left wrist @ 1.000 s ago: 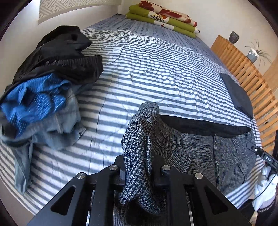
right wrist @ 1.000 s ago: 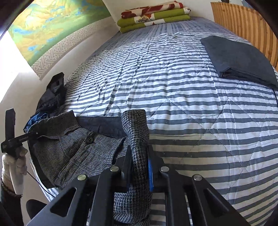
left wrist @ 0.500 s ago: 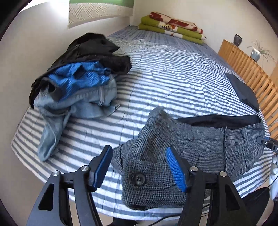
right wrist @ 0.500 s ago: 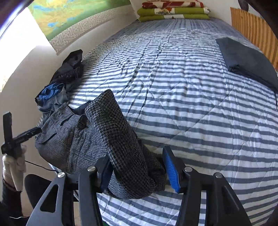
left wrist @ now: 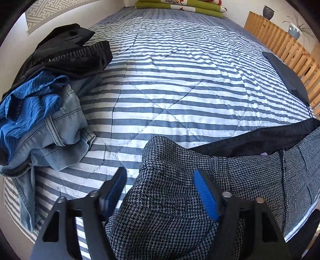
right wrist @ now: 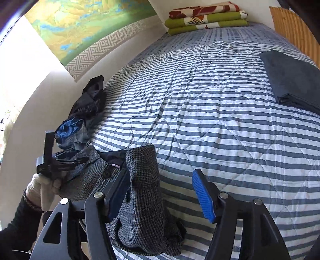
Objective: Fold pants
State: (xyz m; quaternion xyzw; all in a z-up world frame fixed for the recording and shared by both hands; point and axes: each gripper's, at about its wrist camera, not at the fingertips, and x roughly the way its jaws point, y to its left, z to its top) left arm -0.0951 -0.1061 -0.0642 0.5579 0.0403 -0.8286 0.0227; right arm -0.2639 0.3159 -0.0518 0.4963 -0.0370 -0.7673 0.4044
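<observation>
Grey houndstooth pants (left wrist: pixel 250 176) lie at the near edge of the striped bed (left wrist: pixel 180 80), waistband spread between both grippers, dark lining showing. My left gripper (left wrist: pixel 161 188) is open, and a bunched corner of the waistband stands between its blue pads without being pinched. My right gripper (right wrist: pixel 162 192) is open too; the other waistband corner (right wrist: pixel 144 180) rises against its left finger (right wrist: pixel 118 192). The left gripper (right wrist: pixel 60 164) also shows in the right wrist view, held by a gloved hand (right wrist: pixel 38 188).
A heap of unfolded clothes (left wrist: pixel 46 96), black, blue and denim, lies on the bed's left side. A folded dark garment (right wrist: pixel 292 80) rests at the right by a wooden slatted rail (left wrist: pixel 284 48). Folded green and red blankets (right wrist: pixel 206 18) sit at the far end.
Both grippers went from shut on the pants' waistband corners to open, letting the fabric go. The pants now rest on the bed edge, and both grippers stay close to them.
</observation>
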